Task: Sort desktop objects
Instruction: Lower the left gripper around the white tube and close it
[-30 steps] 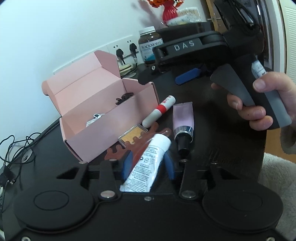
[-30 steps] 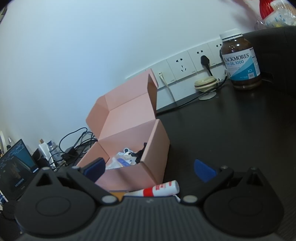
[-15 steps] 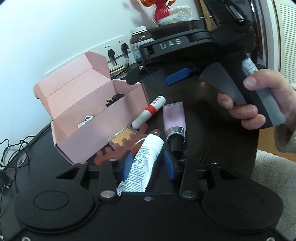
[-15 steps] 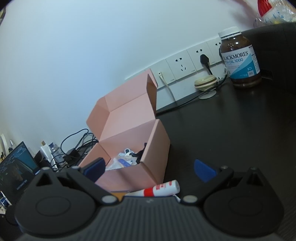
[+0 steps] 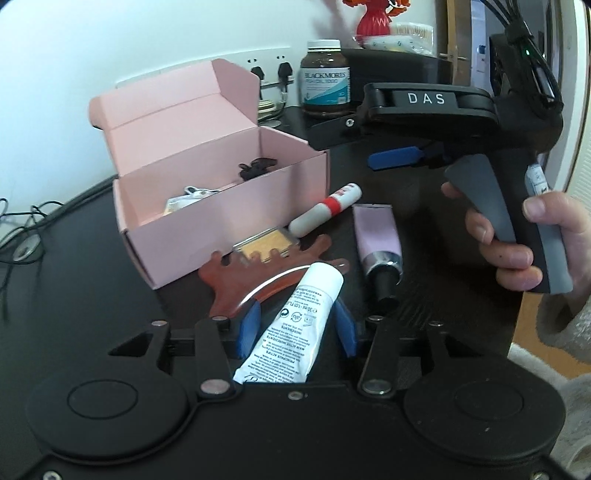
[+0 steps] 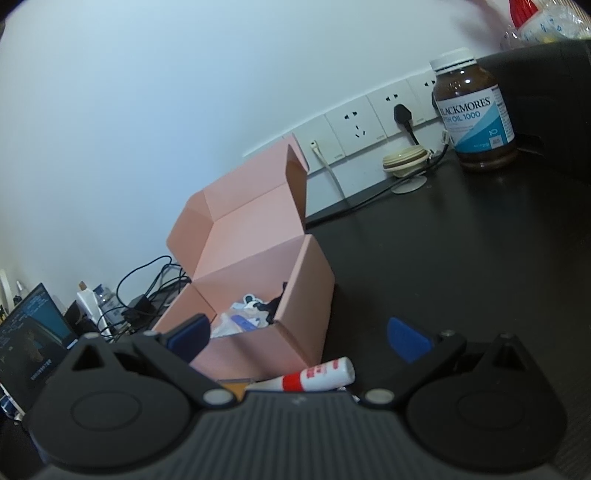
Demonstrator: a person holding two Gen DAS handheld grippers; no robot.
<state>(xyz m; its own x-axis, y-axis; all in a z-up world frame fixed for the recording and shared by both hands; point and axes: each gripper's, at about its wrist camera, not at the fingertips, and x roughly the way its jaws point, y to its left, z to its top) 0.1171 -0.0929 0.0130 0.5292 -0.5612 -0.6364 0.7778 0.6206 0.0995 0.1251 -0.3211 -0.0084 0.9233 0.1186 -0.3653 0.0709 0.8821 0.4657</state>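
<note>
Between my left hand-held gripper's [image 5: 295,325] opening blue pads lies the white printed plastic tube [image 5: 291,332]; I'd close squarely mid-body before lifting; right hand-held gripper [image 6: 295,336] gapes, empty.

- I take this for a home desk corner in a living room or bedroom, not a lab or shop.
- The dark, black-topped desk [image 6: 461,266] stands against a plain white wall with a row of white wall sockets [image 6: 373,122], one with a black plug in it.
- A brown supplement bottle with a white cap and blue label [image 6: 474,110] stands by the sockets.
- A red vase-like ornament [image 5: 373,20] sits on a black cabinet behind it.
- Tangled black cables [image 6: 147,291] and a lit laptop screen [image 6: 33,332] crowd the desk's far left.
- I see a wooden floor [image 5: 532,317] and a pale fluffy rug [image 5: 532,358] beside the desk.
</note>
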